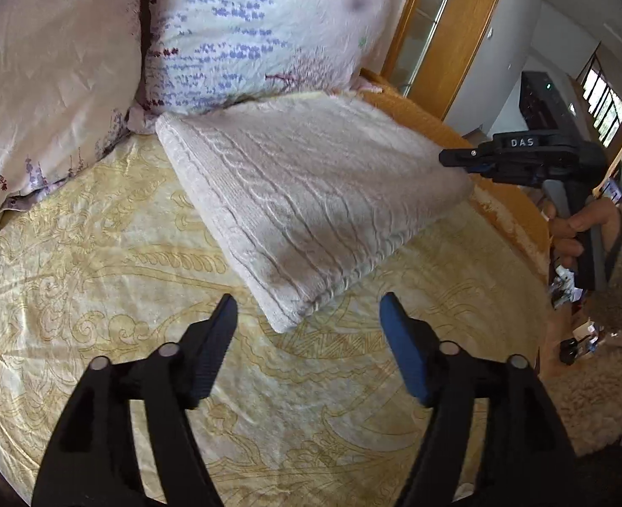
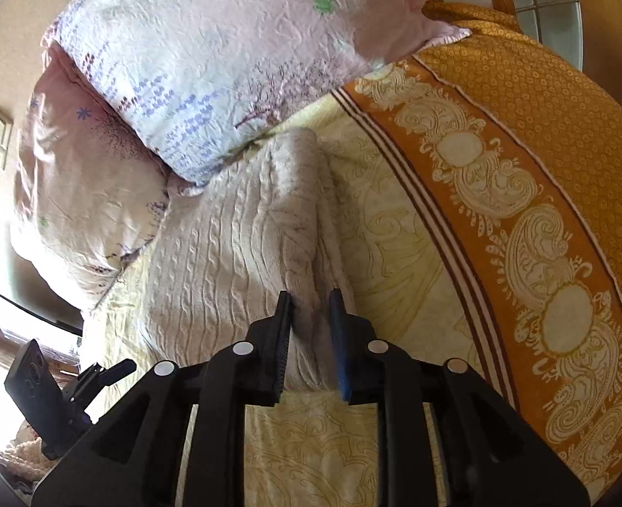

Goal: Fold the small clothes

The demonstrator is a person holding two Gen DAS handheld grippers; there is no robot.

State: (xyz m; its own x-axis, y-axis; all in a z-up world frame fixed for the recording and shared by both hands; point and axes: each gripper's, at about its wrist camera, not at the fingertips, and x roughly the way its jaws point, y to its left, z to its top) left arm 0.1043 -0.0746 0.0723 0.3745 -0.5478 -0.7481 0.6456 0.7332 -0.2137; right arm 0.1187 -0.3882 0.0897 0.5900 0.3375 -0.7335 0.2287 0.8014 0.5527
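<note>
R gripper (image 2: 311, 300) clamps folded sweater (image 2: 226, 253) edge; L gripper (image 1: 308, 308) spread wide, just short of it.

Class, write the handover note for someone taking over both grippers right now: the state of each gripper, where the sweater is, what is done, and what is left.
Left gripper: open, holding nothing, hovering over the yellow bedspread just short of the folded sweater's near corner.
Right gripper: fingers closed on the edge of the cream cable-knit sweater.
Sweater: on the bed in front of the floral pillows, already a thick, neat rectangle.
Done: the main folds, by the look of it.
Left: probably release the right gripper's hold, square the stack if needed. No other garment is in view.
</note>
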